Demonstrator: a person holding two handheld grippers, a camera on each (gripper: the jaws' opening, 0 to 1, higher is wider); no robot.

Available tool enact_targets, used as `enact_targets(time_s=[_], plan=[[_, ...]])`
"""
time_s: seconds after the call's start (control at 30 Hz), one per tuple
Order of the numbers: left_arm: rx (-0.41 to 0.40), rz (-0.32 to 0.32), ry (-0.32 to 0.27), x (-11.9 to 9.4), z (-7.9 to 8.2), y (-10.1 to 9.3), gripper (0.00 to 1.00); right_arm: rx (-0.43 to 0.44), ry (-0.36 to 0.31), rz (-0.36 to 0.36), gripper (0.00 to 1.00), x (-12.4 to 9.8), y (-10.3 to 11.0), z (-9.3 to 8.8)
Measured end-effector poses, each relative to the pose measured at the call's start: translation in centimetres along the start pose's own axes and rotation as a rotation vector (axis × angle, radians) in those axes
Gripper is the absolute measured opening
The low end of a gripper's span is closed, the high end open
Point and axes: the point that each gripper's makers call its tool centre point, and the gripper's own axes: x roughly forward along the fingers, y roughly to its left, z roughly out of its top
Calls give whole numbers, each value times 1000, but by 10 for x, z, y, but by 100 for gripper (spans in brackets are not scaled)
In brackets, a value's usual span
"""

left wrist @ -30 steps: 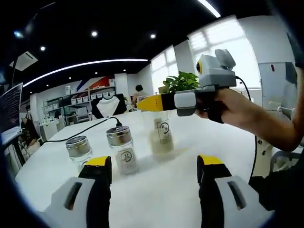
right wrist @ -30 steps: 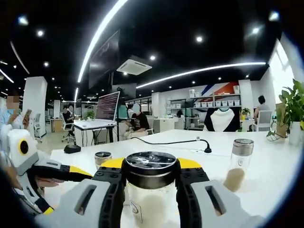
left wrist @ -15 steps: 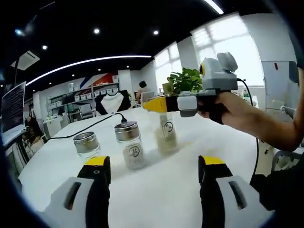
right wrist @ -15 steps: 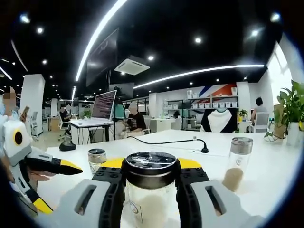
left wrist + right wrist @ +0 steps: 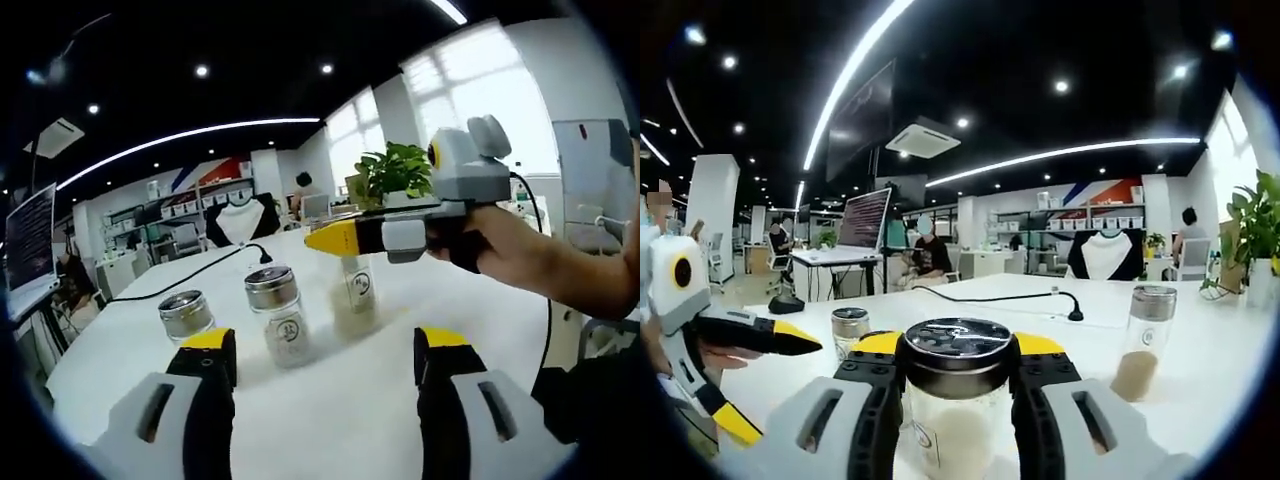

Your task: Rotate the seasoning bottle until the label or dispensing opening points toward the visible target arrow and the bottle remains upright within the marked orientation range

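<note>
Now we see our right claw [image 5: 957, 400] clamped round the bottle [image 5: 958, 400], upright on the desk [image 5: 1200, 400], left claw [image 5: 320, 365] gaping, empty, two jars [image 5: 278, 315] just ahead.

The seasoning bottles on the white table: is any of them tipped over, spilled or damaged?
Nothing stands out. The held bottle sits upright between the right hand-held gripper jaws, lid on. The other two bottles stand upright on the table, with no spill visible.

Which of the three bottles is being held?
The seasoning bottle clamped at its lid by the right gripper; the other two bottles stand free on the table.
</note>
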Motion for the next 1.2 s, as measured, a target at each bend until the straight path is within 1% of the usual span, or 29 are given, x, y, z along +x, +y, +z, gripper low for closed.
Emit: enact_targets(time_s=[0.07,0.4,0.77,0.93,0.97,1.0,1.03,1.1,1.2], plan=[[-4,0,1,1,1,0,76,12,-6,9,39,-1,1,0],[-6,-2,5,2,4,-1,76,4,-4,1,39,-3,-2,2],[-9,-3,-22,4,14,-2,77,20,15,0,40,-3,-2,1],[-13,-1,-28,2,17,-1,77,34,12,10,42,-6,1,6],[-28,-10,-28,1,18,-2,77,39,10,17,43,-8,2,8],[-65,-25,-39,1,21,-4,77,41,9,19,43,-9,3,9],[-67,-20,-50,0,24,-2,77,41,7,18,43,-10,3,10],[-53,-13,-54,-1,27,-2,77,31,2,17,43,-13,4,13],[-39,-8,-61,-1,31,-1,77,21,-6,11,42,-15,-1,18]])
